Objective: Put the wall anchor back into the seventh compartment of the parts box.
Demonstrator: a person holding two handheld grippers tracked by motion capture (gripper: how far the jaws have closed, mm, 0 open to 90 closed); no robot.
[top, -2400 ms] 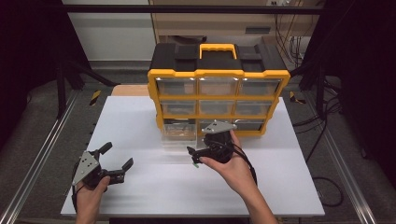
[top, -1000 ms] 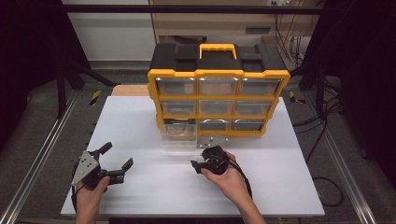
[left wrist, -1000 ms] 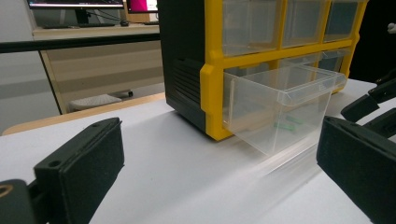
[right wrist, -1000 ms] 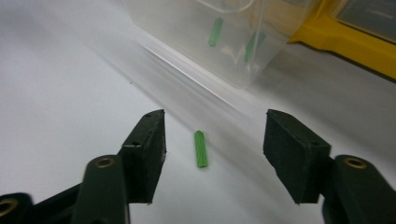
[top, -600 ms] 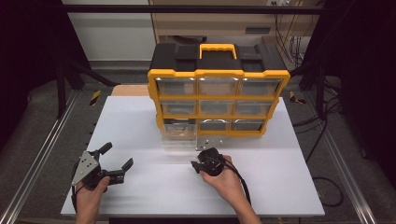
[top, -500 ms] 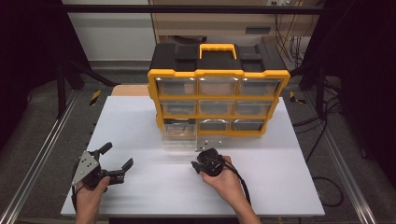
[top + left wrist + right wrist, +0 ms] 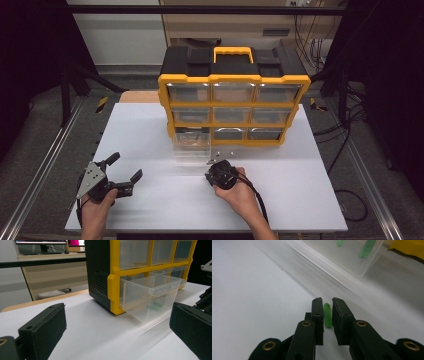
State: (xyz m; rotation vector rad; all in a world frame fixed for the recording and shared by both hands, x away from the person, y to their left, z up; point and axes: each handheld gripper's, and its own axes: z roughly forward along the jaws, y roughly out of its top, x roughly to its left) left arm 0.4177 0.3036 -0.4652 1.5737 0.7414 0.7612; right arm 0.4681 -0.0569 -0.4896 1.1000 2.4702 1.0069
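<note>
A black-and-yellow drawer cabinet (image 7: pixel 232 80) stands at the back of the white table (image 7: pixel 300 200). Its bottom-left clear drawer (image 7: pixel 192 147) is pulled out; green ribbed plugs (image 7: pixel 367 248) lie inside it. My right gripper (image 7: pixel 220 172) points down at the table just in front of that drawer. Its jaws have just been closing, and a small green ribbed plug (image 7: pixel 327 315) lying on the table is pinched between the pads of my right gripper (image 7: pixel 327 302). My left gripper (image 7: pixel 125 166) rests at the front left, open and holding nothing, facing the drawer (image 7: pixel 150 297).
The cabinet has a yellow carry handle (image 7: pixel 233 50) and rows of closed clear drawers (image 7: pixel 232 115). Metal rails (image 7: pixel 45 165) run along the table's left side, and cables (image 7: pixel 345 200) lie on the floor at the right.
My right gripper has come back from the drawer front and dipped toward the table, and its jaws have narrowed. The left gripper has stayed where it was.
</note>
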